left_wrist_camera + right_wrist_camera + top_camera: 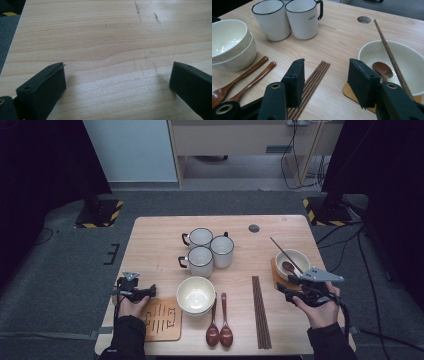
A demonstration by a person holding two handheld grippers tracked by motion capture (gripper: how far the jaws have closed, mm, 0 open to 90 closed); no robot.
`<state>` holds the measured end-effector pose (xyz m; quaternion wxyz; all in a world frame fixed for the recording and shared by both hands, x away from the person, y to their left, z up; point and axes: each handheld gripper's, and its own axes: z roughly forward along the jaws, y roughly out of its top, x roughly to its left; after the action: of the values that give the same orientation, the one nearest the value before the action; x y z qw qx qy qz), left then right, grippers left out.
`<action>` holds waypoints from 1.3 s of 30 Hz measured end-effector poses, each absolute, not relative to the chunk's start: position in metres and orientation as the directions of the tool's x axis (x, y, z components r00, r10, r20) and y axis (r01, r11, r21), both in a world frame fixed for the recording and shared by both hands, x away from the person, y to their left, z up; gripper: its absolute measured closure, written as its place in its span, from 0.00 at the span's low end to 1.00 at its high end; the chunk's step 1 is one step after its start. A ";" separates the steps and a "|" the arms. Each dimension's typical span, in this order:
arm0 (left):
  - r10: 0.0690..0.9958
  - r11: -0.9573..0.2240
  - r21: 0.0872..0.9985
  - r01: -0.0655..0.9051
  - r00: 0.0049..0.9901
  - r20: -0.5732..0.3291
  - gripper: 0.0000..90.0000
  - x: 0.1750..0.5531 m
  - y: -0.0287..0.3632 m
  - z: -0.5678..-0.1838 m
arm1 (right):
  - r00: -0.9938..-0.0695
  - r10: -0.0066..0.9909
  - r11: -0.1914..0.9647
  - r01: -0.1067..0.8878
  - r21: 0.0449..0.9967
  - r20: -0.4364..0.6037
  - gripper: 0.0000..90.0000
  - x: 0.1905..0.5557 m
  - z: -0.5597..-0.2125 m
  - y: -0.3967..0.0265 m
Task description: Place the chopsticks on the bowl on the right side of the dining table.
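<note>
Two stacked bowls (229, 45) cut off at frame edge, right bowl (397, 60) on half-hidden coaster (350, 92) with spoon (382, 69) and one chopstick (390, 56), chopstick bundle (312, 82) partly hidden under spread, empty right gripper (325, 82), left gripper (117, 82) spread over bare table (100, 37).

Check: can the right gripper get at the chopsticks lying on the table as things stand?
Probably yes. The right gripper hangs just above the table with its jaws open and nothing between them. The chopsticks lie flat right below and ahead, uncovered; the spoons and the bowl sit off to either side.
</note>
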<state>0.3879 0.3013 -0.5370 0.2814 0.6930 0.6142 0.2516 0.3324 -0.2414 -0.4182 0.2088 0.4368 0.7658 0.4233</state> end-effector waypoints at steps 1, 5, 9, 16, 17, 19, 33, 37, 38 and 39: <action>0.993 -0.087 0.699 0.710 0.119 0.003 0.00 0.388 0.301 -0.537 | -0.534 0.844 0.264 0.496 0.827 0.050 0.53 0.332 -0.420 -0.240; 0.993 -0.087 0.699 0.710 0.119 0.003 0.00 0.388 0.301 -0.537 | -0.537 0.842 0.274 0.504 0.819 0.049 0.54 0.332 -0.425 -0.236; 0.993 -0.087 0.699 0.710 0.119 0.003 0.00 0.388 0.301 -0.537 | -0.531 0.846 0.271 0.506 0.819 0.048 0.54 0.331 -0.430 -0.233; 0.993 -0.087 0.699 0.710 0.119 0.003 0.00 0.388 0.301 -0.537 | -0.537 0.842 0.286 0.523 0.803 0.051 0.55 0.330 -0.440 -0.227; 0.993 -0.087 0.699 0.710 0.119 0.003 0.00 0.388 0.301 -0.537 | -0.541 0.840 0.290 0.521 0.802 0.047 0.55 0.330 -0.442 -0.227; 0.993 -0.087 0.699 0.710 0.119 0.003 0.00 0.388 0.301 -0.537 | -0.540 0.840 0.292 0.527 0.798 0.049 0.55 0.329 -0.445 -0.225; 0.993 -0.087 0.699 0.710 0.119 0.003 0.00 0.388 0.301 -0.537 | -0.548 0.834 0.319 0.561 0.764 0.055 0.57 0.331 -0.468 -0.215; 0.993 -0.087 0.699 0.710 0.119 0.003 0.00 0.388 0.301 -0.537 | -0.551 0.833 0.332 0.574 0.748 0.053 0.57 0.332 -0.475 -0.213; 0.993 -0.087 0.699 0.710 0.119 0.003 0.00 0.388 0.301 -0.537 | -0.551 0.833 0.336 0.575 0.746 0.049 0.58 0.332 -0.476 -0.212; 0.993 -0.087 0.699 0.710 0.119 0.003 0.00 0.388 0.301 -0.537 | -0.552 0.832 0.339 0.579 0.741 0.052 0.58 0.332 -0.478 -0.211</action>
<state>0.3879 0.3013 -0.5370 0.2814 0.6930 0.6142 0.2516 0.3318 -0.2115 -0.4776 0.1712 0.4411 0.8000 0.3690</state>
